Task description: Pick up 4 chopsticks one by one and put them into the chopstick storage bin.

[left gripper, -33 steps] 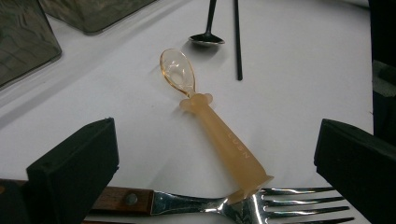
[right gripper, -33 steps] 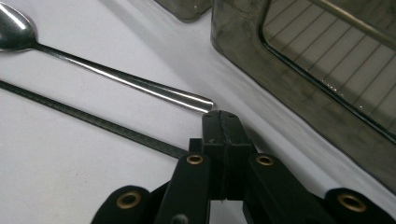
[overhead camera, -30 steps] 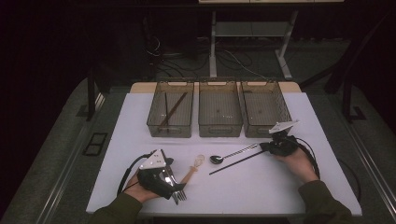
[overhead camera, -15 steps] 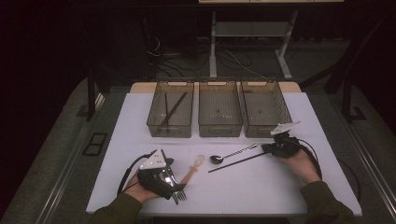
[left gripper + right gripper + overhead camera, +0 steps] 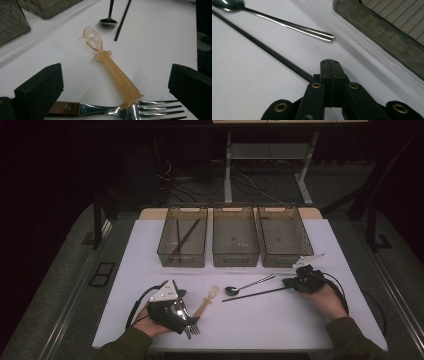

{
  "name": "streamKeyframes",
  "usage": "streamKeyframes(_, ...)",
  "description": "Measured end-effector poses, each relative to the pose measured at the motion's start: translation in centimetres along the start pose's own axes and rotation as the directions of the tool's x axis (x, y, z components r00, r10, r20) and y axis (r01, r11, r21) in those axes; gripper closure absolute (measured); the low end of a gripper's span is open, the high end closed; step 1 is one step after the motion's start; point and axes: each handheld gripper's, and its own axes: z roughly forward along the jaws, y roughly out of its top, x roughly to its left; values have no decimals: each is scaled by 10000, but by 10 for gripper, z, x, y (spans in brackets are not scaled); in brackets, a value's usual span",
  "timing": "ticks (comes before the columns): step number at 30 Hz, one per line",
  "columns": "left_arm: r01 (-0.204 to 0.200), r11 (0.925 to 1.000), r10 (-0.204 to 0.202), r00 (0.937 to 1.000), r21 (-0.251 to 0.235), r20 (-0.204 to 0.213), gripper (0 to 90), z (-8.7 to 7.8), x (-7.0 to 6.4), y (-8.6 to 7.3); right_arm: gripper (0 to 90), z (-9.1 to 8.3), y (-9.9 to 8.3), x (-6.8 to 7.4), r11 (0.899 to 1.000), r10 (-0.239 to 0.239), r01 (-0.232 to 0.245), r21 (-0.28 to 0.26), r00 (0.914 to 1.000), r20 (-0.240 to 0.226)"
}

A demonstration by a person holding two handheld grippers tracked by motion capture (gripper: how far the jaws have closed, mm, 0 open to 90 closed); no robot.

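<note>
A: Right tongs (image 5: 330,65)?
B: Jaws pressed together, clamped on the end of a thin black chopstick (image 5: 262,47). In the high view the right tongs (image 5: 289,282) sit at the right of the white surface (image 5: 280,325), just in front of the right bin (image 5: 284,236). The stick (image 5: 256,294) lies flat and runs left from them.

A: Left tongs?
B: Jaws wide apart, holding nothing. Left tongs (image 5: 116,82) straddle a fork (image 5: 120,111) and the butt of a baby spoon (image 5: 112,70). In the high view the left tongs (image 5: 184,317) are at the near left edge.

A: Materials, quick.
B: Baby spoon: translucent peach plastic, clear oval bowl, thick frosted handle with raised lettering, flared collar. Its handle end rests on the fork's neck. Fork: shiny steel tines, wood handle with a rivet. Metal spoon (image 5: 274,20): polished steel, slim rounded handle, reflective bowl. Chopstick: matte black, straight, very thin.

A: What's around?
B: Three smoky clear plastic bins in a row at the far side, grid-textured floors. Left bin (image 5: 183,242) holds dark sticks leaning diagonally. Middle bin (image 5: 235,237) looks bare apart from a speck, too small to tell. Metal spoon lies just beyond the chopstick, near but apart, roughly parallel.

A: Anything in the way?
B: Baby spoon lies between the left tongs and the metal spoon's bowl. Right bin wall is close beside the right tongs.
</note>
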Motion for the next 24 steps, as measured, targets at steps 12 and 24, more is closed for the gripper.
streamKeyframes(12, -10, 10000, 10, 10000, 11, 10, 0, 0, 0, 0, 900, -4, -5, 10, 9992, -340, 346, 211, 9990, -298)
streamKeyframes(24, 29, 10000, -29, 10000, 28, 23, 0, 1, 0, 0, 900, -13, -17, 14, 9985, -442, 453, 298, 9983, -376)
